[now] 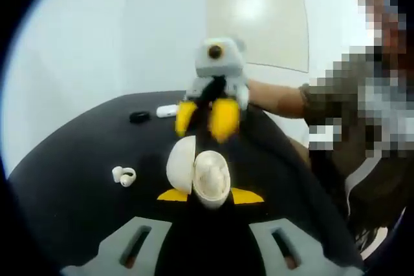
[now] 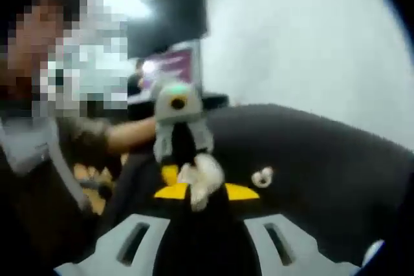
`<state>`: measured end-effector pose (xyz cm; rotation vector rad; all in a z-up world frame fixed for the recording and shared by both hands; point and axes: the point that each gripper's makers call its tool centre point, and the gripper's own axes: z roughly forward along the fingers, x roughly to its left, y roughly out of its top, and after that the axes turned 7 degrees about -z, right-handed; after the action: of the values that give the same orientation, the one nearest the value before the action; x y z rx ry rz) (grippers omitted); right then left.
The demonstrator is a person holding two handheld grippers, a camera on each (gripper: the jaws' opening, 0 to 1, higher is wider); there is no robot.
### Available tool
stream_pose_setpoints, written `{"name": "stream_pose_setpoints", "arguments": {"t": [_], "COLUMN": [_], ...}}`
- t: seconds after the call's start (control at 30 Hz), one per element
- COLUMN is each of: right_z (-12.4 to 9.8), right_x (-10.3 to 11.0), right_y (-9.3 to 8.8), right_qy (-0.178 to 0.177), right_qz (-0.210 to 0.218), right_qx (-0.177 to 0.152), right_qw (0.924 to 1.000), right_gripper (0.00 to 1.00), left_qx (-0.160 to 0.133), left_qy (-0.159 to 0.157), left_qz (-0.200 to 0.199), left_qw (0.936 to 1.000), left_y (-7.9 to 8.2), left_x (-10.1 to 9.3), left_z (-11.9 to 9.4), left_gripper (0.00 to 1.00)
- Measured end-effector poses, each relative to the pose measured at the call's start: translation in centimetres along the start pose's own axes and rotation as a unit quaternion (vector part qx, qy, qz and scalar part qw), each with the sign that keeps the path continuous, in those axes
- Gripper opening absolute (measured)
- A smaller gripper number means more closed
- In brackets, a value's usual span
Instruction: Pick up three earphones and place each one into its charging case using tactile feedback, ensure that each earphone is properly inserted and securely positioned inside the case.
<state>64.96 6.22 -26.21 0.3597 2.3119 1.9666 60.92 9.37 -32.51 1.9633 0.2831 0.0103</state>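
White and egg-shaped, the open charging case [image 1: 200,172] sits pinched between the yellow tips of the left tool [image 1: 210,196] in the left gripper view, its lid swung up to the left and the hollow of its base turned toward the camera. Whether an earphone already lies inside I cannot tell. Just left of it on the black table [image 1: 71,192] lies a loose white earphone [image 1: 123,175], apart from the case. Beyond the case hangs the right tool [image 1: 206,119], yellow tips pointing down over it, with a gap between them; whether it holds anything there is unclear. Farther back on the table lie a small black thing [image 1: 139,117] and a white thing [image 1: 166,111], too small to name.

In the right gripper view the right tool [image 2: 206,191] has its yellow tips against a blurred white object, probably the case [image 2: 202,179], with the left tool [image 2: 169,174] right behind it. The earphone [image 2: 262,176] lies to the right on the table [image 2: 336,172].
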Motion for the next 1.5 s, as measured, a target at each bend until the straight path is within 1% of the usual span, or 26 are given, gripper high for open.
{"name": "stream_pose_setpoints", "arguments": {"t": [0.03,0.07,0.1,0.17,0.2,0.27,0.3,0.37,0.4,0.47,0.57,0.67,0.73,0.77,0.83,0.93,0.97,1.07,1.13,1.2,1.23,1.3,1.33,1.37,1.4,1.5], "right_z": [0.2,0.3,0.6,1.5,2.2,3.5,4.2,4.7,4.9,5.3,5.7,6.1,6.1,6.0,6.0,5.9,5.9,5.4,4.5,3.1,2.4,1.1,0.6,0.2,0.0,-0.3], "right_x": [-2.5,-4.1,-5.0,-6.1,-6.2,-5.5,-5.6,-5.5,-5.6,-5.9,-6.3,-7.0,-6.9,-6.8,-6.8,-6.4,-6.2,-6.0,-5.9,-5.2,-4.7,-3.0,-2.0,-1.4,-0.7,2.3], "right_y": [-0.3,-1.6,-2.9,-3.8,-3.9,-4.3,-4.3,-5.1,-5.2,-5.4,-4.7,-4.8,-5.1,-5.2,-5.2,-4.8,-4.4,-2.8,-1.2,1.0,1.9,3.4,3.9,4.2,4.2,2.9], "right_qy": [-0.058,-0.098,-0.122,-0.145,-0.149,-0.133,-0.136,-0.143,-0.146,-0.151,-0.151,-0.162,-0.164,-0.169,-0.173,-0.172,-0.173,-0.183,-0.194,-0.211,-0.216,-0.227,-0.23,-0.235,-0.237,-0.218], "right_qz": [0.07,0.096,0.092,0.063,0.07,0.094,0.1,0.097,0.089,0.1,0.15,0.148,0.136,0.111,0.051,-0.053,-0.073,-0.097,-0.136,-0.226,-0.271,-0.351,-0.388,-0.42,-0.442,-0.541], "right_qx": [0.017,0.057,0.099,0.125,0.125,0.145,0.149,0.183,0.189,0.194,0.172,0.181,0.195,0.203,0.225,0.248,0.241,0.209,0.195,0.182,0.178,0.163,0.162,0.164,0.167,0.203], "right_qw": [0.9957,0.9889,0.9833,0.9795,0.9784,0.9758,0.9742,0.9679,0.967,0.964,0.9616,0.9586,0.9574,0.958,0.9574,0.9518,0.9522,0.9556,0.9517,0.9335,0.9211,0.8938,0.8779,0.8611,0.8489,0.7867], "right_gripper": [0.12,0.12,0.12,0.12,0.12,0.12,0.12,0.12,0.12,0.12,0.12,0.11,0.11,0.09,0.08,0.06,0.06,0.06,0.06,0.06,0.06,0.06,0.06,0.06,0.06,0.06], "left_qx": [0.0,0.0,0.0,0.001,0.001,0.001,0.001,0.001,0.001,0.002,0.004,0.005,0.006,0.006,0.006,0.005,0.004,0.002,0.001,0.001,0.001,0.002,0.002,0.001,0.001,0.001], "left_qy": [0.0,0.001,0.002,0.003,0.004,0.005,0.005,0.005,0.005,0.006,0.008,0.01,0.011,0.011,0.011,0.009,0.008,0.005,0.004,0.004,0.003,0.003,0.003,0.003,0.003,0.005], "left_qz": [0.001,0.003,0.005,0.007,0.008,0.009,0.009,0.009,0.009,0.012,0.017,0.022,0.023,0.024,0.021,0.014,0.01,-0.009,-0.013,-0.017,-0.019,-0.022,-0.023,-0.025,-0.027,-0.026], "left_qw": [1.0,1.0,1.0,1.0,1.0,1.0,1.0,0.9999,0.9999,0.9999,0.9998,0.9997,0.9997,0.9996,0.9997,0.9999,0.9999,0.9999,0.9999,0.9998,0.9998,0.9998,0.9997,0.9997,0.9996,0.9997], "left_y": [0.0,0.0,0.0,0.0,0.0,0.0,0.0,0.0,0.0,0.0,-0.1,0.0,0.0,0.0,0.1,0.1,0.1,0.1,0.1,0.1,0.1,0.1,0.1,0.1,0.1,0.1], "left_x": [0.0,0.0,0.0,-0.1,-0.1,-0.1,-0.1,-0.1,-0.1,-0.1,-0.2,-0.2,-0.2,-0.2,-0.1,0.0,0.0,0.2,0.2,0.2,0.2,0.3,0.3,0.3,0.3,0.3], "left_z": [0.0,0.1,0.1,0.1,0.1,0.1,0.1,0.2,0.2,0.2,0.2,0.3,0.3,0.4,0.4,0.5,0.5,0.5,0.5,0.5,0.5,0.5,0.5,0.5,0.5,0.6], "left_gripper": [0.18,0.18,0.18,0.18,0.18,0.18,0.18,0.18,0.18,0.18,0.18,0.18,0.18,0.18,0.18,0.18,0.18,0.18,0.18,0.18,0.18,0.18,0.18,0.18,0.18,0.18]}}
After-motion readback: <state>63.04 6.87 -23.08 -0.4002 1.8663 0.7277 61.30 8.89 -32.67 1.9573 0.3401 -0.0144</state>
